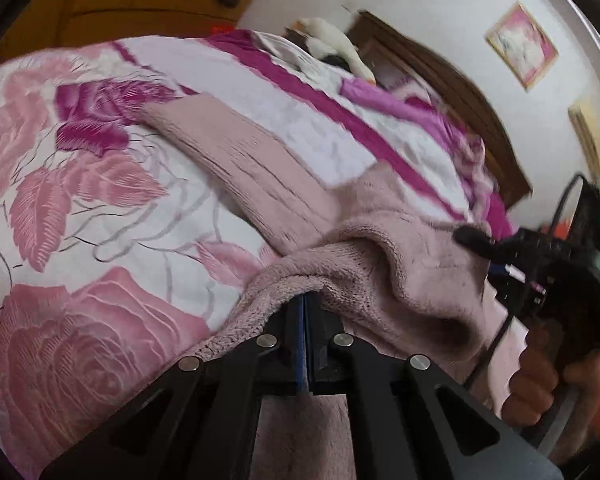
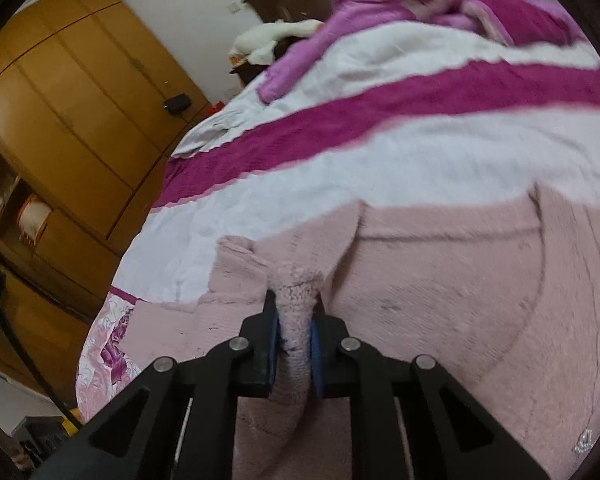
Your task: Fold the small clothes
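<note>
A pale pink knitted sweater [image 1: 260,168] lies on the bed, one sleeve stretched toward the far left. My left gripper [image 1: 305,300] is shut on a folded edge of it, with the fabric draped over the fingertips. The right gripper [image 1: 476,240] shows at the right of the left wrist view, held by a hand. In the right wrist view the sweater [image 2: 460,288] fills the lower right, and my right gripper [image 2: 294,320] is shut on a bunched fold of it that sticks up between the blue pads.
The bed has a white and magenta striped cover [image 2: 380,92] with pink rose print [image 1: 80,200]. A crumpled purple blanket [image 2: 440,8] and a white plush toy [image 2: 268,40] lie by the dark headboard. A wooden wardrobe [image 2: 60,92] stands left of the bed.
</note>
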The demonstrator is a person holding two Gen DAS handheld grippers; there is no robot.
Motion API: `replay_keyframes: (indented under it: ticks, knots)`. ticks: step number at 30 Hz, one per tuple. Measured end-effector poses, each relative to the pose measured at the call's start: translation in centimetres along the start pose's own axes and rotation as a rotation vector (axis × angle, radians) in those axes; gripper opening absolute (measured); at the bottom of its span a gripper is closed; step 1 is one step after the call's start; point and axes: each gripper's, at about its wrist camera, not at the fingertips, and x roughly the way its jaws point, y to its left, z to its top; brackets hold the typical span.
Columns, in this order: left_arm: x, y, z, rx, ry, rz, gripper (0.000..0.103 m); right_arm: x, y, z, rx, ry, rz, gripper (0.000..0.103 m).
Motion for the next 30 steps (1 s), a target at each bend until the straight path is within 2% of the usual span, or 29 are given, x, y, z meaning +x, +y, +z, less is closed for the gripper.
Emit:
replay_keyframes:
  ticks: [4, 7, 9, 10, 11, 13, 14, 16, 18, 19, 20, 21, 22, 23, 26, 27, 28, 29, 30]
  knots:
    - [-0.6, 2.9, 0.8, -0.154, -0.024, -0.076, 0.000, 0.6, 2.2, 1.0, -0.077, 0.014, 0.007, 0.012]
    - [0.3, 3.7, 1.0, -0.216, 0.017, -0.143, 0.000, 0.8, 2.6, 1.9, -0.138, 0.029, -0.023, 0.013]
    - [0.1, 3.4, 0.6, -0.196, 0.046, -0.181, 0.000, 1.0, 1.3, 2.4, -0.134, 0.052, -0.098, 0.016]
    - [0.1, 3.1, 0.4, -0.190, 0.065, -0.201, 0.000, 1.1, 0.6, 2.7, -0.123, 0.071, -0.156, 0.024]
    - [0.2, 2.8, 0.1, -0.188, 0.094, -0.228, 0.000, 1.2, 0.3, 2.8, -0.119, 0.073, -0.220, 0.025]
    - [0.3, 2.5, -0.1, -0.180, 0.115, -0.244, 0.000, 0.5, 0.5, 3.2, -0.153, 0.033, -0.328, 0.028]
    - [0.2, 2.4, -0.3, -0.188, 0.124, -0.258, 0.000, 0.3, 1.0, 3.3, -0.180, 0.022, -0.336, 0.028]
    - [0.0, 2.9, -1.0, -0.235, 0.129, -0.288, 0.000, -0.1, 4.3, 3.3, -0.309, 0.000, -0.323, 0.028]
    - [-0.6, 3.6, -2.0, -0.295, 0.096, -0.289, 0.000, 0.3, 8.7, 2.5, -0.462, 0.010, -0.278, 0.029]
    - [-0.7, 3.6, -2.1, -0.308, 0.087, -0.283, 0.000, 0.9, 11.0, 1.8, -0.543, 0.040, -0.240, 0.036]
    - [-0.7, 3.6, -2.1, -0.316, 0.079, -0.279, 0.000, 2.3, 14.5, 0.4, -0.652, 0.114, -0.169, 0.042]
    - [-0.7, 3.7, -2.2, -0.326, 0.072, -0.267, 0.000, 3.4, 16.6, -0.7, -0.716, 0.174, -0.126, 0.056]
    - [-0.9, 4.0, -2.4, -0.331, 0.070, -0.260, 0.000, 5.1, 19.4, -2.4, -0.809, 0.257, -0.085, 0.059]
    - [-0.9, 4.0, -2.4, -0.339, 0.066, -0.255, 0.000, 6.3, 21.3, -3.8, -0.884, 0.298, -0.077, 0.059]
    - [-1.1, 4.3, -2.5, -0.360, 0.066, -0.257, 0.000, 9.6, 25.7, -8.0, -1.146, 0.359, -0.124, 0.059]
    - [-1.1, 4.4, -2.5, -0.368, 0.067, -0.257, 0.000, 10.6, 26.5, -9.2, -1.223, 0.380, -0.141, 0.058]
    - [-1.1, 4.4, -2.5, -0.376, 0.067, -0.253, 0.000, 11.7, 27.0, -10.2, -1.282, 0.395, -0.171, 0.053]
    - [-1.0, 4.4, -2.5, -0.382, 0.066, -0.249, 0.000, 13.0, 27.4, -11.1, -1.331, 0.412, -0.216, 0.043]
    - [-0.9, 4.4, -2.4, -0.384, 0.066, -0.245, 0.000, 13.9, 27.4, -11.4, -1.348, 0.414, -0.249, 0.011]
